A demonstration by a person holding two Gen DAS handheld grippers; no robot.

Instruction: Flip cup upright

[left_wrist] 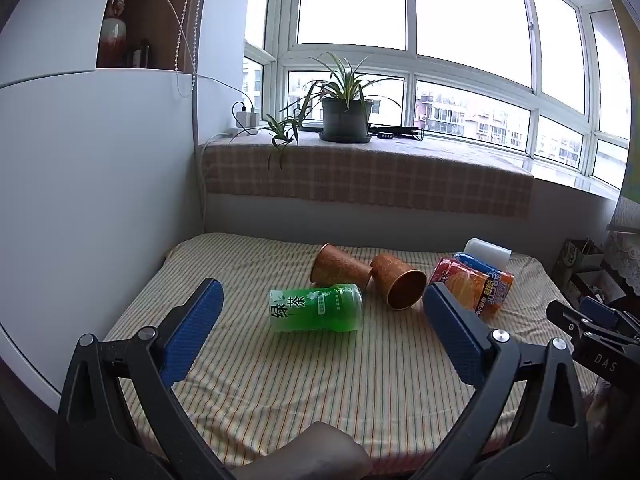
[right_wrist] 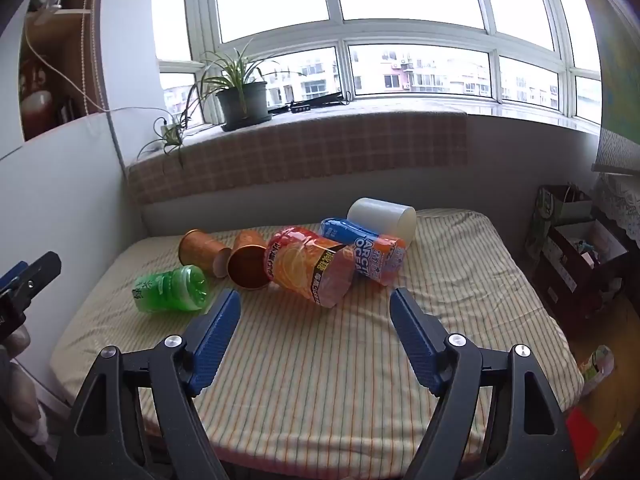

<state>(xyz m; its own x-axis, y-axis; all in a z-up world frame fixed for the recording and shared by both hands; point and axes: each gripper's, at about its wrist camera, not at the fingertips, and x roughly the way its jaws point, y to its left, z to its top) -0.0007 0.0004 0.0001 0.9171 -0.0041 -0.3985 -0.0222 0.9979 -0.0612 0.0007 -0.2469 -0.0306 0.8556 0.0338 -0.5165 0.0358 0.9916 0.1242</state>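
Left tool (left_wrist: pixel 320 312) and right tool (right_wrist: pixel 314 312), both spread and holding nothing, hover over my striped bed (left_wrist: pixel 320 380); two copper cups (left_wrist: pixel 400 286) (left_wrist: pixel 338 268) lie sideways, touching, behind the green bottle (left_wrist: pixel 316 308).

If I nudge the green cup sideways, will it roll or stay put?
The green cup lies on its side, so it would probably roll. The soft striped cloth may slow it. It looks like thin plastic, likely light and squeezable.

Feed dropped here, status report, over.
Left gripper, right gripper open, empty. Copper metal cups on sides, touching. Green plastic cup in front.
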